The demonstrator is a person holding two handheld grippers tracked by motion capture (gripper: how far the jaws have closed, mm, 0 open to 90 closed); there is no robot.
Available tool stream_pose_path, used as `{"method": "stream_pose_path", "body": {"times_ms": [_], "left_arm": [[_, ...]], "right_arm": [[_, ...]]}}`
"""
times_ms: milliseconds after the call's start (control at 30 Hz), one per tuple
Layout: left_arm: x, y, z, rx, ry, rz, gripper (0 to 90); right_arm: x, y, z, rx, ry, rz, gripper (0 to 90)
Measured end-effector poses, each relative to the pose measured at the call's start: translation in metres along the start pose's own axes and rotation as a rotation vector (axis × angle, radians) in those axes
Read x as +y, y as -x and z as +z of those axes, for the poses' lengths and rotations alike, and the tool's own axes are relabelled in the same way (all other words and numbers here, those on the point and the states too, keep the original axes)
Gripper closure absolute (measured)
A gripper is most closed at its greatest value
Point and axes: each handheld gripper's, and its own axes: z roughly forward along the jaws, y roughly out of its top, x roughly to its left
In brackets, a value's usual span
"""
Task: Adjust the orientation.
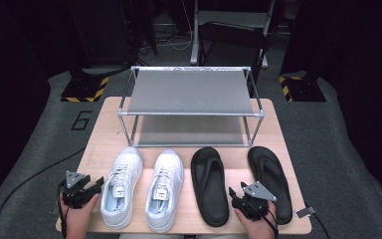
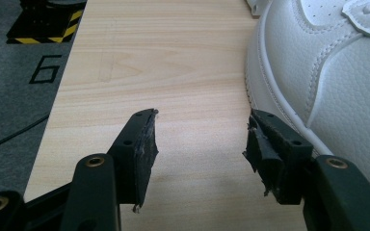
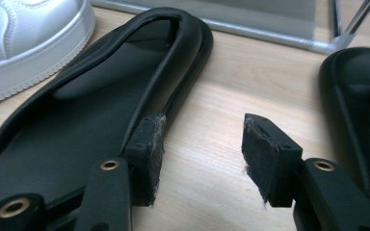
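Two white sneakers (image 1: 123,186) (image 1: 164,189) and two black flip-flops (image 1: 209,184) (image 1: 270,181) lie side by side on the wooden table (image 1: 104,134), toes toward a two-tier metal shoe rack (image 1: 191,104). My left gripper (image 1: 95,185) rests at the front left, open over bare wood, just beside the left sneaker (image 2: 327,72). My right gripper (image 1: 236,195) sits open at the front, over the wood strip between the left flip-flop (image 3: 91,110) and the right flip-flop (image 3: 356,96). Nothing lies between either pair of pads.
The rack's grey fabric shelves (image 1: 191,92) stand bare at the table's back. Dark stands with yellow-black striped bases (image 1: 82,92) (image 1: 303,89) and cables sit on the grey floor behind. A small grey tag (image 1: 306,212) hangs off the table's right front corner.
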Motion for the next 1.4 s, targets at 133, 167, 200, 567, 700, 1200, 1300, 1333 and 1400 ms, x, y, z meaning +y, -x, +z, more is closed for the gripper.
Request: {"method": "stream_pose_path", "body": {"times_ms": [133, 167, 200, 567, 700, 1200, 1300, 1333, 1400], "left_arm": [[0.000, 0.000, 0.001, 0.001, 0.003, 0.002, 43.5], [0.000, 0.001, 0.000, -0.002, -0.003, -0.003, 43.4], [0.000, 0.001, 0.000, -0.006, -0.006, -0.004, 43.3], [-0.001, 0.000, -0.003, -0.015, -0.011, -0.013, 43.2], [0.000, -0.001, -0.002, -0.012, 0.013, -0.014, 43.2], [0.001, -0.002, -0.004, -0.019, -0.001, -0.009, 42.8], [0.001, -0.001, -0.003, -0.018, 0.006, -0.009, 42.8], [0.001, -0.001, -0.003, -0.021, 0.002, -0.008, 42.8], [0.001, -0.001, -0.003, -0.021, 0.002, -0.007, 42.8]], "right_arm": [[-0.003, 0.002, 0.004, 0.018, -0.028, 0.021, 49.9], [-0.003, 0.002, 0.005, 0.022, -0.035, 0.024, 50.0], [-0.004, 0.001, 0.008, 0.027, -0.048, 0.035, 50.2], [-0.001, 0.000, 0.005, 0.031, -0.039, 0.056, 49.5], [0.000, -0.002, 0.006, 0.051, -0.042, 0.065, 50.5], [0.009, -0.015, 0.003, 0.131, -0.031, 0.087, 61.2], [0.008, -0.017, 0.009, 0.130, -0.068, 0.083, 65.3], [0.007, -0.017, 0.011, 0.121, -0.078, 0.098, 67.8], [0.006, -0.016, 0.013, 0.132, -0.084, 0.118, 74.2]]}}
